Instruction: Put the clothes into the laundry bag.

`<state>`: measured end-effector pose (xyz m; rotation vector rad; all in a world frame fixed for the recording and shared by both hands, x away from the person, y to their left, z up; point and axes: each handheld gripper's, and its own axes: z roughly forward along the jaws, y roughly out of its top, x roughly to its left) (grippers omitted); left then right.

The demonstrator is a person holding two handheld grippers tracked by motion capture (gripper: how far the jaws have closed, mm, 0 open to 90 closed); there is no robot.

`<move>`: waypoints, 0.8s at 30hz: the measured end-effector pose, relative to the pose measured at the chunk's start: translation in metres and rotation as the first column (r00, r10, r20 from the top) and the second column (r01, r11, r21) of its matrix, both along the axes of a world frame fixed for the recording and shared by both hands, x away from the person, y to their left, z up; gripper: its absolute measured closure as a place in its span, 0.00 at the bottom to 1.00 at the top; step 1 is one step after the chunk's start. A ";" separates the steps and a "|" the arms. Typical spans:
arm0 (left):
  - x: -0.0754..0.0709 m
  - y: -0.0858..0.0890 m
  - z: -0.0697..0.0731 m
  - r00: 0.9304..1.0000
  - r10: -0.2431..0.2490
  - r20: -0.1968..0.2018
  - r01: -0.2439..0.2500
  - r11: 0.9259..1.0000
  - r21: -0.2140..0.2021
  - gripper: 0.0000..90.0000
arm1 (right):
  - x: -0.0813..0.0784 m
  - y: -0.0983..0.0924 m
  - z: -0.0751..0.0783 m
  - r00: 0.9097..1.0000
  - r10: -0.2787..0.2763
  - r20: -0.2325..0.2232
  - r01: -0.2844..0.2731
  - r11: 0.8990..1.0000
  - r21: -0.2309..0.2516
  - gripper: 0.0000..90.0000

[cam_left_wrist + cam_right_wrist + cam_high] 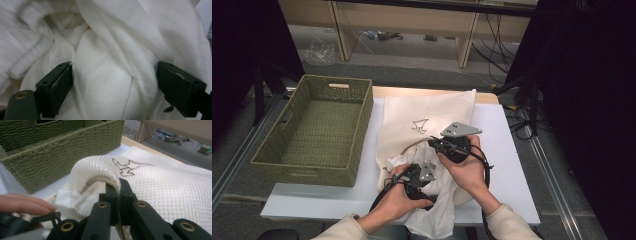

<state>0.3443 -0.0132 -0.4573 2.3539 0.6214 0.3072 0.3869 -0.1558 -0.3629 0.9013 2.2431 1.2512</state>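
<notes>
Near the desk's front edge, the right gripper [117, 185] pinches the mesh bag's [160, 185] rim while the left gripper [113, 85] stands spread over white cloth [105, 75].

Left tongs [113, 87] agape, right tongs [117, 187] clamped

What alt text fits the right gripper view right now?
The right tongs are shut on the rim of a white mesh laundry bag, lifting its opening above white cloth. A green woven basket stands behind on the table.
</notes>
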 end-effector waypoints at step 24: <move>0.007 0.007 0.006 0.998 0.056 0.003 -0.056 0.997 -0.044 0.81 | -0.002 0.001 0.000 1.000 -0.005 -0.022 0.005 1.000 0.008 0.99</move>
